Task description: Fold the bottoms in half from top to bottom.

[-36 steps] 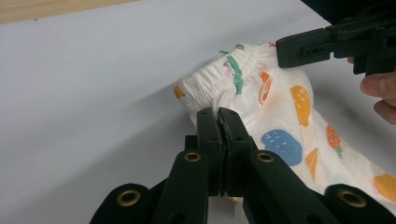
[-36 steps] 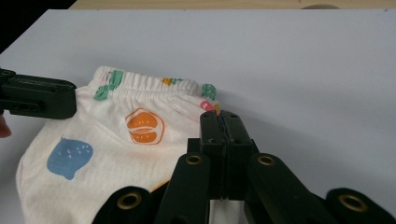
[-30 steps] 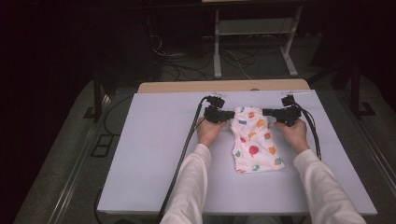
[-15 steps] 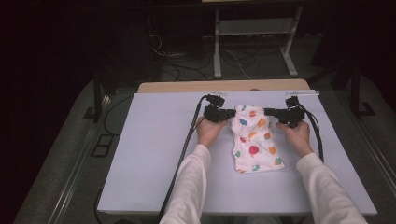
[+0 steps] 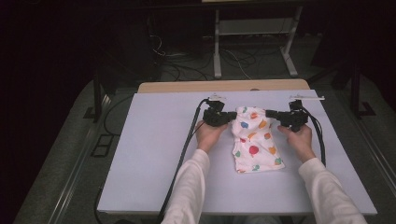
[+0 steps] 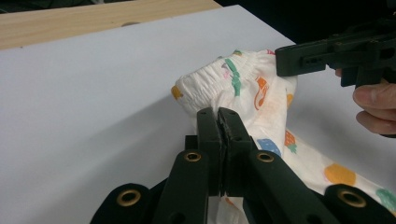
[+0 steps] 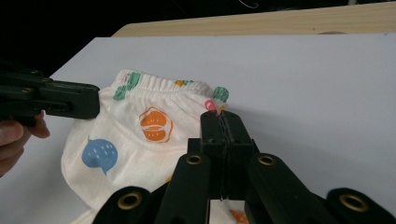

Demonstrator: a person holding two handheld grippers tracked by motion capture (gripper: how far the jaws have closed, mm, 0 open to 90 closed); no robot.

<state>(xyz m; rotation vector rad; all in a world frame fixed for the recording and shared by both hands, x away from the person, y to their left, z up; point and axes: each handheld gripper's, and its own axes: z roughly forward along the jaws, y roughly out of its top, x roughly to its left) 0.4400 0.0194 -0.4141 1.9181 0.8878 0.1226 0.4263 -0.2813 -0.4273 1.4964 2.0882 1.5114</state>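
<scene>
Pinching the shorts (image 5: 254, 140) at their far waistband, I'm keeping both grippers clenched on cloth: left gripper (image 5: 227, 116) at the left corner, right gripper (image 5: 270, 113) at the right.

You work at a pale lavender worktop (image 5: 154, 154) with a bare wooden strip (image 5: 187, 87) along its far edge. Beyond it, on the dark floor, loose cables (image 5: 233, 58) lie around the white legs of a stand (image 5: 217, 51). A black post (image 5: 97, 95) rises at the worktop's left.
</scene>
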